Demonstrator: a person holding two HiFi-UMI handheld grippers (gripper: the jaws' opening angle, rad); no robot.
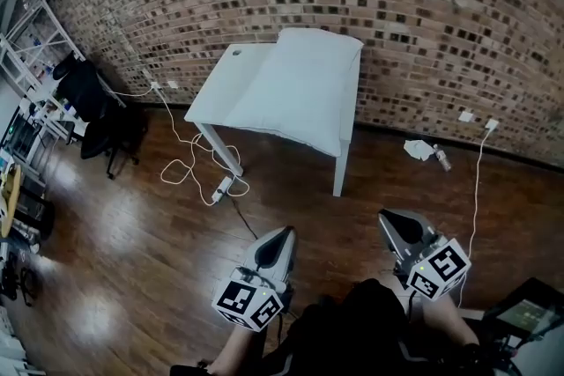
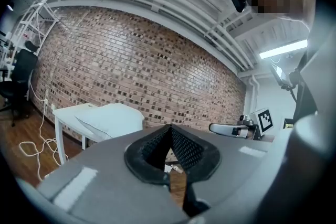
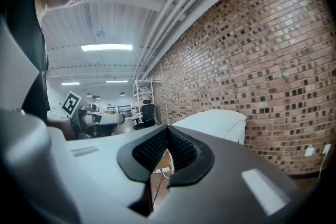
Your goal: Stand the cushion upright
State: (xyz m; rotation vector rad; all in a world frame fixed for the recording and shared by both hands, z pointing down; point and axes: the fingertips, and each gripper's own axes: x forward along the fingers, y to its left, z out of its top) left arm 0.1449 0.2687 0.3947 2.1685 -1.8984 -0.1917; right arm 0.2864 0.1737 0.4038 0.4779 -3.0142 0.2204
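Note:
A white cushion (image 1: 304, 92) lies flat on the white table (image 1: 214, 86) against the brick wall; it also shows in the left gripper view as the cushion (image 2: 110, 119) and in the right gripper view as the cushion (image 3: 218, 122). My left gripper (image 1: 280, 236) and right gripper (image 1: 392, 220) hover over the wooden floor, well short of the table. Both point level toward the table. Each is shut with nothing between its jaws. In the left gripper view the left gripper (image 2: 170, 127) points right of the cushion, and the right gripper (image 3: 168, 127) points left of it.
A white cable with a power strip (image 1: 220, 188) trails on the floor by the table's left legs. Crumpled paper and a bottle (image 1: 426, 151) lie by the wall at right. A black office chair (image 1: 99, 114) and white shelving (image 1: 31, 48) stand at left.

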